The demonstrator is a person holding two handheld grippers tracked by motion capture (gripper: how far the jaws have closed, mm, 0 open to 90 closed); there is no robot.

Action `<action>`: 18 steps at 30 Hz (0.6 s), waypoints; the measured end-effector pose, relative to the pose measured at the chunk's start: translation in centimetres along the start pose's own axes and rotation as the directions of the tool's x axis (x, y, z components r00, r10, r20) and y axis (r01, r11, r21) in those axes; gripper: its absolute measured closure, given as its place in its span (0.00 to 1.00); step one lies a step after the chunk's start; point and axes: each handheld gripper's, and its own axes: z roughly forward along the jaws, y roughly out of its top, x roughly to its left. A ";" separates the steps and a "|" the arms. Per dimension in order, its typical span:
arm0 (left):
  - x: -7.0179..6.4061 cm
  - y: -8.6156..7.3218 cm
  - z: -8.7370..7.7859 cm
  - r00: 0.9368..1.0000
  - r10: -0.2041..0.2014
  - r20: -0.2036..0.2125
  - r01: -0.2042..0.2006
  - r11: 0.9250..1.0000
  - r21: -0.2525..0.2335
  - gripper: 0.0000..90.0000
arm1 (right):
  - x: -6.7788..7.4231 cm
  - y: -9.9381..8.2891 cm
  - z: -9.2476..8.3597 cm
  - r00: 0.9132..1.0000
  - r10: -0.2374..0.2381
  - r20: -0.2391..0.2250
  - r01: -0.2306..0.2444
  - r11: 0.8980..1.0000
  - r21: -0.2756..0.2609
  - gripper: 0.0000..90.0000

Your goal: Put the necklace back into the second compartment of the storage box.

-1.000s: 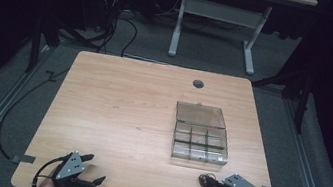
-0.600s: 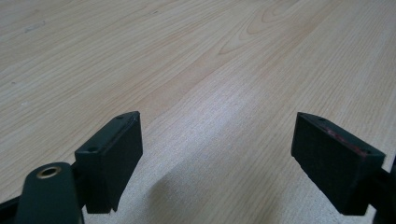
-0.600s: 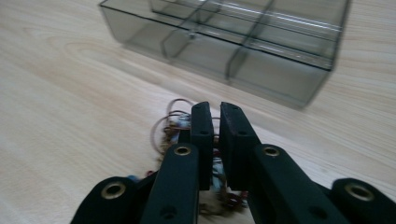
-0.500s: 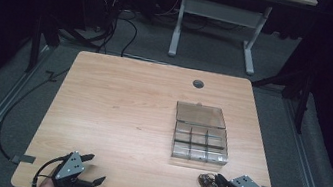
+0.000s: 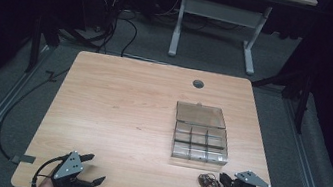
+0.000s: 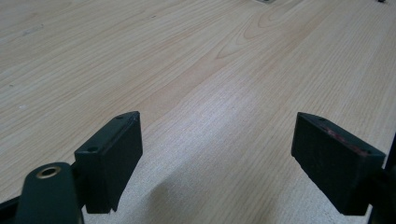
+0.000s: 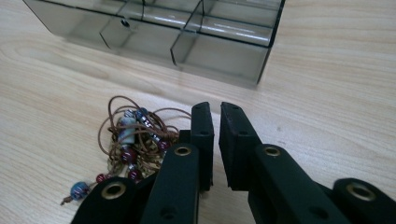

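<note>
While the beaded cord (image 7: 133, 140) lies bunched in a loose tangle on the table (image 5: 116, 111), it shows no clear long axis; one strand with a blue bead trails toward the near edge. It sits just beside the right gripper (image 7: 215, 114), on that gripper's left, and near the front wall of the clear compartment box (image 5: 200, 142), whose lid stands open. Right jaws nearly together, a thin slit between them, nothing pinched. Part of the tangle is hidden behind that gripper's arm. Left gripper (image 6: 217, 140), well apart: jaws wide, bare wood between.
</note>
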 end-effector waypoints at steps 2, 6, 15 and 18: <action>-0.1 0.0 0.0 1.000 0.006 -0.001 -0.006 1.000 0.004 0.18 | -0.1 0.1 0.0 1.000 0.001 0.006 -0.001 1.000 0.020 0.93; -0.1 0.0 0.0 1.000 0.012 0.004 -0.012 1.000 0.005 0.18 | -0.2 0.3 0.0 1.000 0.023 0.000 -0.023 0.998 0.056 0.91; -0.1 -0.1 -0.1 1.000 0.008 0.004 -0.008 1.000 0.000 0.18 | -0.2 1.2 -0.1 1.000 0.013 0.004 -0.014 0.991 0.136 0.87; 0.0 0.0 0.0 1.000 0.003 0.007 -0.003 1.000 0.005 0.18 | -0.1 1.7 -0.2 1.000 0.003 0.005 -0.004 0.986 0.169 0.86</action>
